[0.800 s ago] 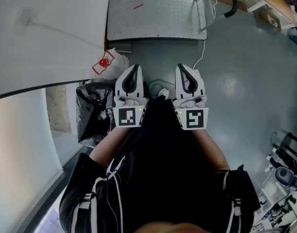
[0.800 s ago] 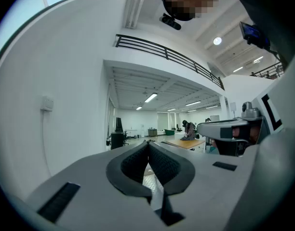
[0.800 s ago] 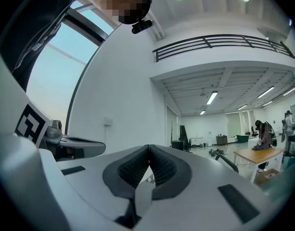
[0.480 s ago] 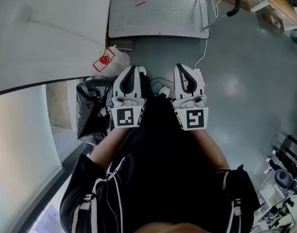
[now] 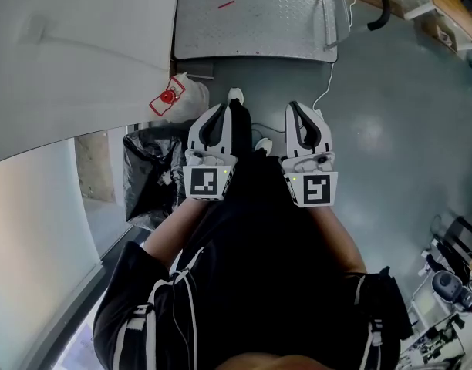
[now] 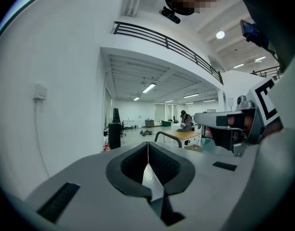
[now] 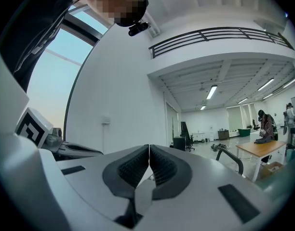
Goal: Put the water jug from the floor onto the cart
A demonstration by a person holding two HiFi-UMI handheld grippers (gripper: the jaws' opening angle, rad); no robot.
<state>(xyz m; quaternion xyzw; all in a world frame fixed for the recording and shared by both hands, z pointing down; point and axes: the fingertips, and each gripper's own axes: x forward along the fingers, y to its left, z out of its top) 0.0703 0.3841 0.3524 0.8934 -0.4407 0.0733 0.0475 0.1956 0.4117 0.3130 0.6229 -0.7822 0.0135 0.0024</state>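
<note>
**A:** Looking down from the head view, the left gripper (image 5: 218,111) and the right gripper (image 5: 297,109) sit side by side in mid-frame, both held out in front of the person's black clothing.

**B:** What are the jaws doing?

**A:** Both pairs are closed. In the left gripper view, the left gripper (image 6: 147,147) has its ribbed pads meeting at the tips with nothing between them. It's the same in the right gripper view, where the right gripper (image 7: 149,150) has its pads together and empty.

**B:** And the cart?

**A:** The cart (image 5: 251,23) is at top centre of the head view. It has a grey checker-plate deck lying beyond the gripper tips, well apart from them. The water jug I can't pick out in any view.

**B:** What's on the left?

**A:** A black bin bag (image 5: 147,177) sits at centre-left, beside the left gripper. Just above it there's a clear bag (image 5: 180,97) with something red inside. A white wall (image 5: 74,52) fills the upper left.

**B:** And on the right?

**A:** There's grey floor (image 5: 390,129), with a white cable (image 5: 322,91) trailing down from the cart's right end towards the right gripper.
</note>
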